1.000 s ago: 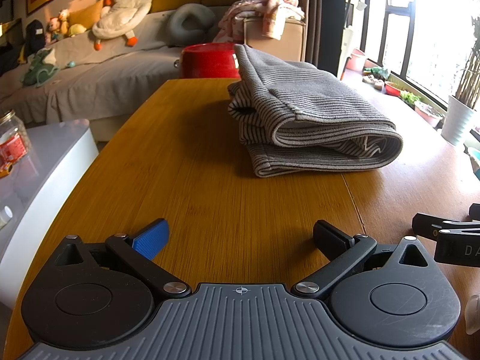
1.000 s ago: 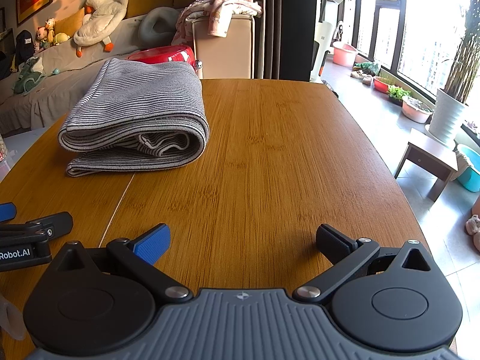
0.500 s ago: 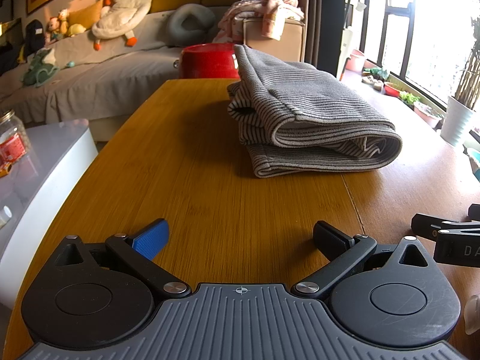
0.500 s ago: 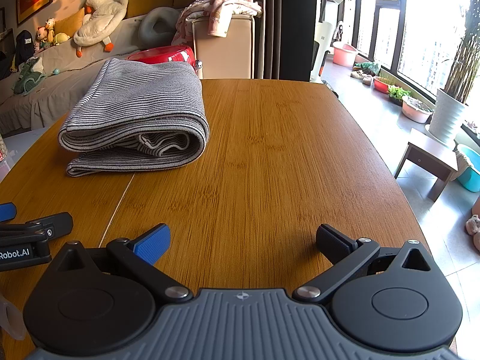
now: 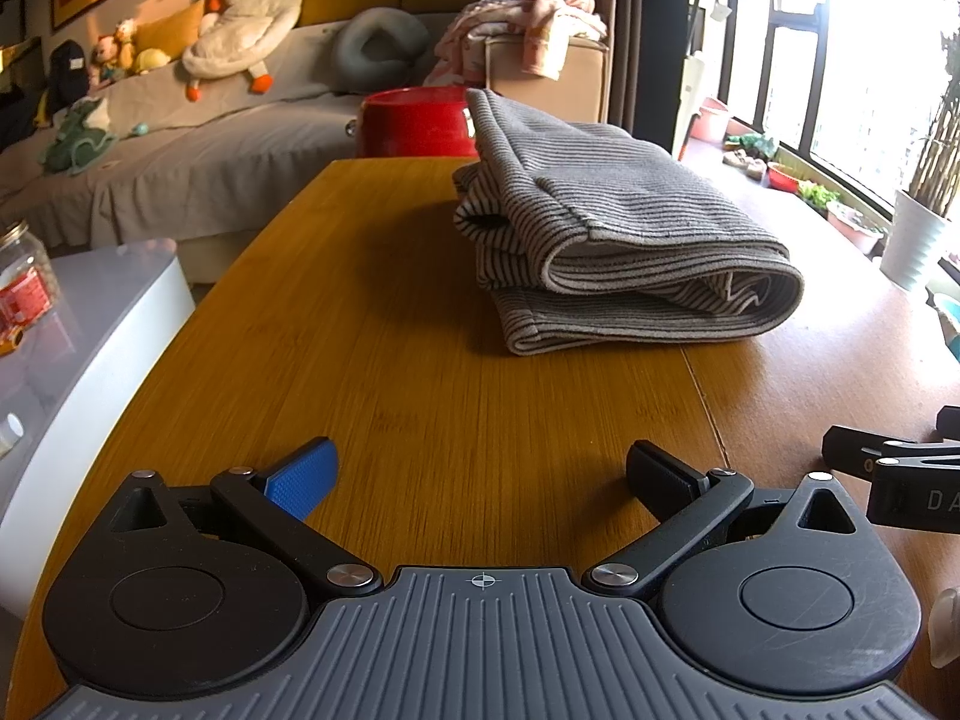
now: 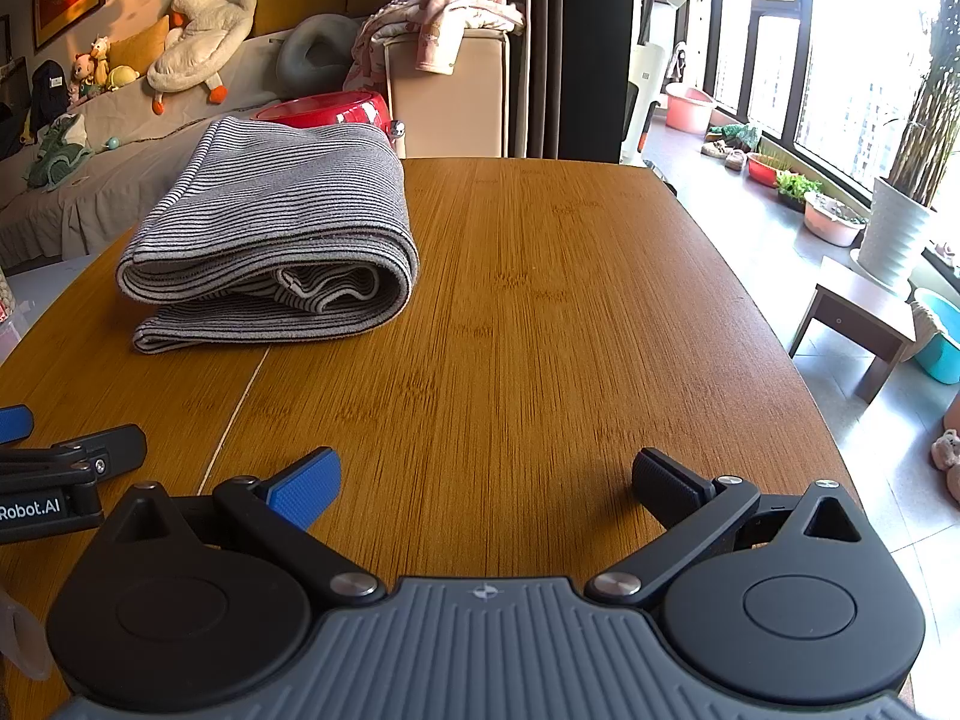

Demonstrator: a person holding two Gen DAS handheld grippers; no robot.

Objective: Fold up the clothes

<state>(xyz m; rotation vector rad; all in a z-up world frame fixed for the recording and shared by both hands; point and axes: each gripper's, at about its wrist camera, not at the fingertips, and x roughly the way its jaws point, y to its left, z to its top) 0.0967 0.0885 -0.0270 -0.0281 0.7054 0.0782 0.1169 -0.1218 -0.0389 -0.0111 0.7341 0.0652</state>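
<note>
Wooden counter (image 6: pixel 570 312), bamboo grain, seam running lengthwise. Striped grey garment (image 5: pixel 612 240) folded, lying on far half of counter, well apart from both tongs. Left tongs (image 5: pixel 480 474) spread wide, gripping nothing, low over near edge. Right tongs (image 6: pixel 485 477) likewise spread, empty, just beside the left. Beyond: sofa (image 5: pixel 198 150) with plush goose (image 6: pixel 195 39), red tub (image 5: pixel 414 123), potted plant (image 6: pixel 894 228) by windows.

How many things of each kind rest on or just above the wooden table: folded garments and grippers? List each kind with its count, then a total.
Folded garments: 1, the striped grey garment on the wooden table.
Grippers: 2, the left gripper and the right gripper, both open and empty.
Total: 3
</note>
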